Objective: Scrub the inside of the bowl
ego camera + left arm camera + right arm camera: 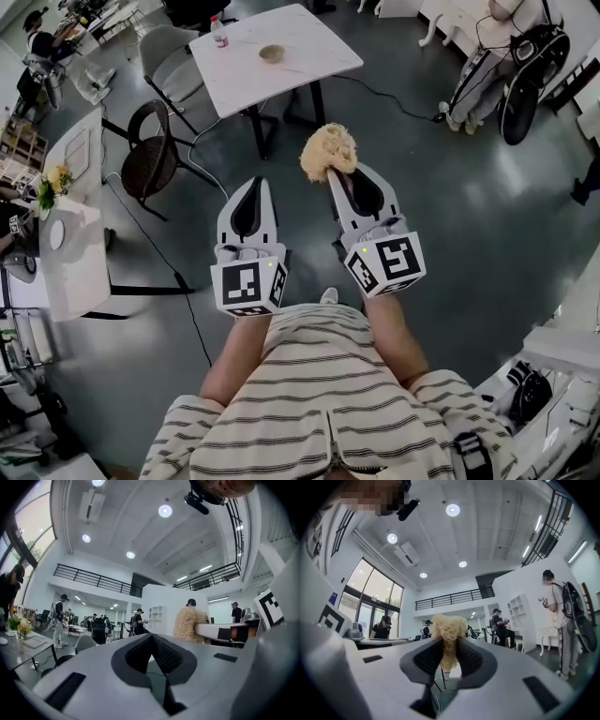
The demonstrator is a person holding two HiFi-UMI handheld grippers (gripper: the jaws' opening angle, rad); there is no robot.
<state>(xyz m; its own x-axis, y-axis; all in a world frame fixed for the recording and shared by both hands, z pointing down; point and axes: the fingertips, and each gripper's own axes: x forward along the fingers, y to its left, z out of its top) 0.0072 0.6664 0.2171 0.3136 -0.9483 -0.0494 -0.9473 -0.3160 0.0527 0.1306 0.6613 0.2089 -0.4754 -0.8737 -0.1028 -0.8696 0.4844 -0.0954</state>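
Scrubber (449,626) clamped between right gripper (449,648) fingers (471,659); bowl (272,53) well apart.

My right gripper (449,644) clamped on tan fibrous scrubber (449,624). Both ribbed pads (428,659) press into its lower part. Fluffy top sticks up past jaw tips.

Gripper tilted upward, so round ceiling lights (453,510) fill upper view. Mezzanine railing (454,597) runs behind scrubber. Tall windows (377,590) at left. Person in black (383,627) left of scrubber. Seated person (500,623) right of it, near white shelf unit (518,611). Standing person with backpack (562,620) at far right.
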